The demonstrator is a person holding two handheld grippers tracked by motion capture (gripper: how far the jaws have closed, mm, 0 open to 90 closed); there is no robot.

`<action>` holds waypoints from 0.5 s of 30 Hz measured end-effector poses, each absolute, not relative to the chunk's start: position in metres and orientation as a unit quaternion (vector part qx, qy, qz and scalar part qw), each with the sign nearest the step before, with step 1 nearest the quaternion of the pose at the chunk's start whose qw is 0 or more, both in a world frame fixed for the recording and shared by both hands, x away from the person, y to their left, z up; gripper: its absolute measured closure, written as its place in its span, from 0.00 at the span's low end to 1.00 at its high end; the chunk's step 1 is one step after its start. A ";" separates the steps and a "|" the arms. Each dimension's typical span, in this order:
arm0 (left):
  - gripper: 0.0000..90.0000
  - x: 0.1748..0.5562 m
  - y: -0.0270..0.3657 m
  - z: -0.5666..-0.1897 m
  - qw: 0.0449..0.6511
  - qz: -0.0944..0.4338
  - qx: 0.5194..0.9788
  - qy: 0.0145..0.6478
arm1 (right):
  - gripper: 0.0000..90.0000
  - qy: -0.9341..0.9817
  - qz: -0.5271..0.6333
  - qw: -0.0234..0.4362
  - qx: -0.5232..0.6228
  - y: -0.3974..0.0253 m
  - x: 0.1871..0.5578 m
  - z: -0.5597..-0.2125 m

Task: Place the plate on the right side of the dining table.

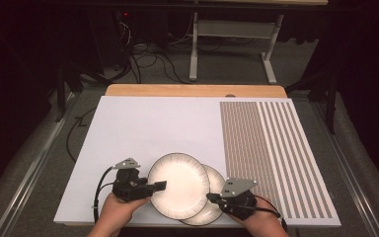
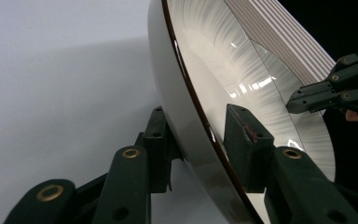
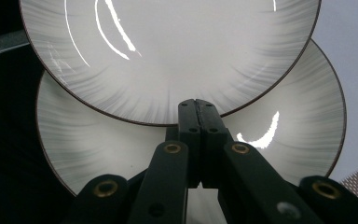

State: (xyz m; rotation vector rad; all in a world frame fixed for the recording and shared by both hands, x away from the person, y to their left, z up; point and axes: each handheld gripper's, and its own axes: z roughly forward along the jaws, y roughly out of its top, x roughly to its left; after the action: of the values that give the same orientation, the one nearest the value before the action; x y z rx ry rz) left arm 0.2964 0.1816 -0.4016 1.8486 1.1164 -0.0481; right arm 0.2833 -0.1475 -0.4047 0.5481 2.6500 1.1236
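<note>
- Two grippers work at the near edge: the left gripper (image 1: 159,186) has its jaws clamped on the rim of the top plate (image 1: 178,184); the right gripper (image 1: 211,197) has its jaws pressed together, empty, tips at the plates' edges.
- Two plates overlap, the bottom plate (image 1: 213,207) still flat on the white board (image 1: 143,128).
- Judging by this, separating or stacking them is midway.
- One striped mat (image 1: 271,153) lies farther right.

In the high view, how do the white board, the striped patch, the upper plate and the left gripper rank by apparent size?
1. white board
2. striped patch
3. upper plate
4. left gripper
</note>
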 end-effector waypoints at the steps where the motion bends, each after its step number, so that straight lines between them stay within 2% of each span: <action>1: 0.70 0.297 0.183 -0.402 0.474 -0.024 0.752 0.457 | 1.00 0.899 0.382 0.105 0.187 -0.148 0.283 -0.404; 6: 0.74 0.299 0.187 -0.404 0.487 -0.045 0.739 0.463 | 0.92 0.890 0.399 0.098 0.195 -0.152 0.283 -0.400; 15: 0.77 0.299 0.189 -0.404 0.502 -0.052 0.726 0.468 | 0.79 0.870 0.430 0.110 0.216 -0.166 0.284 -0.392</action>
State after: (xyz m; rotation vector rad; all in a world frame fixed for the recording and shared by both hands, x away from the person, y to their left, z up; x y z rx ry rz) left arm 0.2985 0.1889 -0.4035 1.7535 1.1297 -0.1260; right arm 0.2839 -0.1657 -0.3918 0.6342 2.5563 1.2629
